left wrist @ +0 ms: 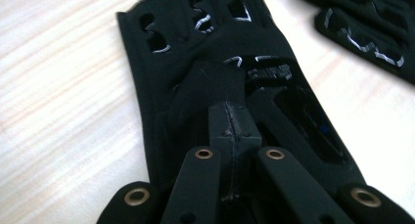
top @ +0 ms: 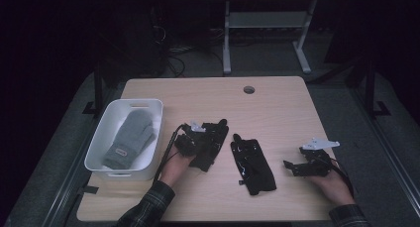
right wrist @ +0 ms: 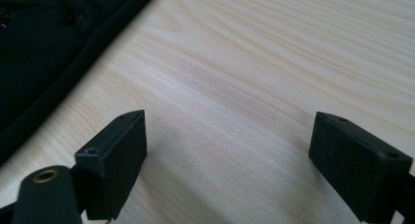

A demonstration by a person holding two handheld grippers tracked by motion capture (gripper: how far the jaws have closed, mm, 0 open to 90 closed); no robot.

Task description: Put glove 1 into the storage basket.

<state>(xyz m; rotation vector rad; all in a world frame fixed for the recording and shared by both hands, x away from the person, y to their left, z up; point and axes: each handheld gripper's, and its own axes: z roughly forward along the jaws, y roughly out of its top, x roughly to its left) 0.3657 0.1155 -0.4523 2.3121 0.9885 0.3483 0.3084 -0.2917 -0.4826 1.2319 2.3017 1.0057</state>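
Left gripper view: left gripper (left wrist: 230, 121) jaws pressed together, a raised fold of the black glove (left wrist: 205, 53) pinched between the tips. Glove is thin, matte black fabric, lying flat on the table (left wrist: 58, 111) ahead of the jaws. Cut-out slots near its far edge, with thin silvery-white edging and line markings; an oval opening just right of the jaws. Far edge looks slightly frayed.

High view: same glove (top: 210, 143) lies under and ahead of the left gripper (top: 194, 138), with one end pointing away from the person. Second glove (top: 252, 163), same black material with pale markings, flat on the table between the two grippers, apart from both. In the left gripper view its corner (left wrist: 372, 28) shows beyond and right of the jaws.

Right gripper (top: 309, 160) sits low over the table (top: 277, 108), well right of the second glove. Right gripper view: jaws spread wide with bare wood between them, nothing held (right wrist: 225, 160). Jaw pads are blocky and matte black. Second glove's edge (right wrist: 44, 62) lies beyond the left jaw.

Table: pale wood, fine straight grain, round hole near the far edge.

White plastic bin (top: 99, 152), rounded corners, left of the left gripper; grey knit mitten (top: 130, 138) inside with a small label on the cuff.
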